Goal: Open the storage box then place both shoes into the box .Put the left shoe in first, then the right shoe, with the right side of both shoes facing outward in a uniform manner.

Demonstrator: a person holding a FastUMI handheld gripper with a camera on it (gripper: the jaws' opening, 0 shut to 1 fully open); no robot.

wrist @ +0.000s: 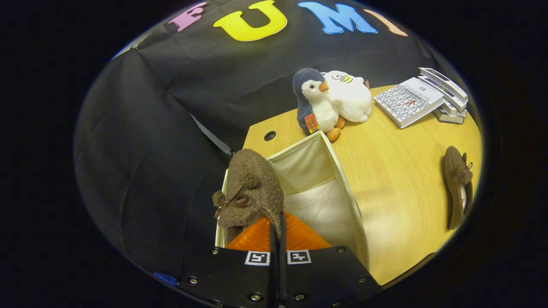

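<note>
My gripper (277, 233) is shut on a brown fuzzy shoe (250, 192) with a small bow, pinching its rim between both fingers. The shoe hangs toe-away just ahead of the fingers, over the left side of the open cream fabric storage box (342, 179). The box's pale inside shows to the right of the shoe. The second brown shoe (457, 186) lies on its side on the wooden table (398, 179), far to the right of the box.
A blue-and-white penguin plush (314, 102) and a white plush (349, 96) sit just beyond the box's far corner. A stack of books (421, 100) lies at the table's far right. A round cable hole (269, 136) is near the table's far left corner.
</note>
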